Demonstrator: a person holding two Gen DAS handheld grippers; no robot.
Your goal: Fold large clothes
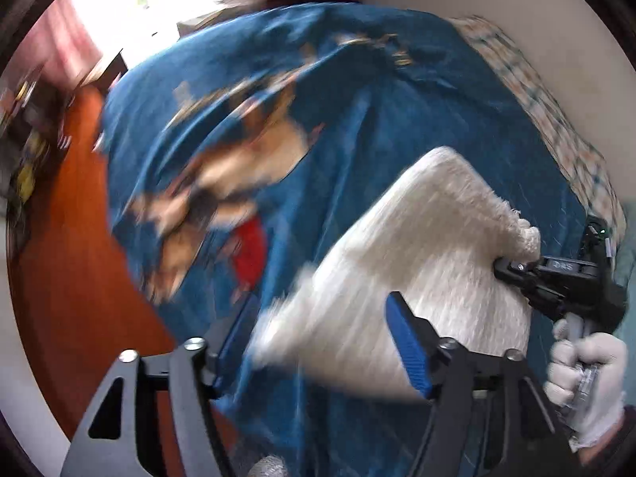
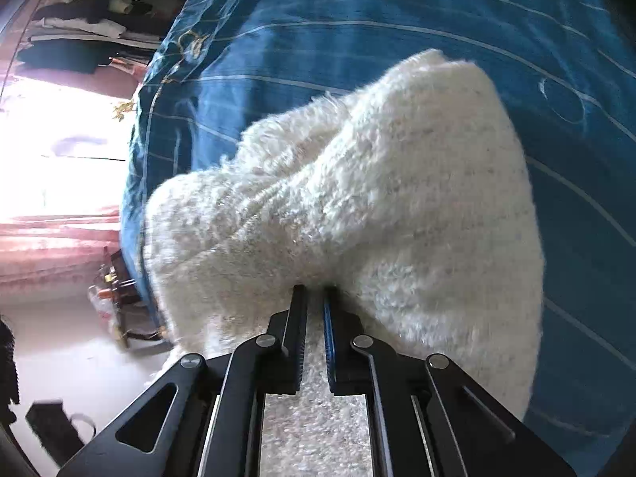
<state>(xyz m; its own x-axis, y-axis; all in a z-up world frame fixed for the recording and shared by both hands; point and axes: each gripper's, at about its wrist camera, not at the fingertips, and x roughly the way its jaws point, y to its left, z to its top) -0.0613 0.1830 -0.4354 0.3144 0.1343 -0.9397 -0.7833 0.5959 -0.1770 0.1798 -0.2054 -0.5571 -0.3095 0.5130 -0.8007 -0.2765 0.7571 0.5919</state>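
A fluffy white knitted garment (image 1: 417, 246) lies bunched on a blue bedspread (image 1: 357, 91). My left gripper (image 1: 318, 330) is open, its blue-padded fingers (image 1: 409, 346) spread on either side of the garment's near edge, holding nothing. My right gripper (image 1: 501, 268) shows in the left wrist view at the right, held by a gloved hand, pinching the garment's far edge. In the right wrist view the right gripper (image 2: 314, 298) is shut on the white garment (image 2: 357, 206), which bulges up in front of it over the bedspread (image 2: 397, 12).
The bedspread has a dog print (image 1: 238, 167). A checked pillow (image 1: 556, 119) lies at the bed's far right. An orange-brown floor (image 1: 71, 270) lies left of the bed. A bright window with pink curtains (image 2: 51, 238), shelves of clothes (image 2: 87, 12) and floor clutter (image 2: 115, 294) are at the left.
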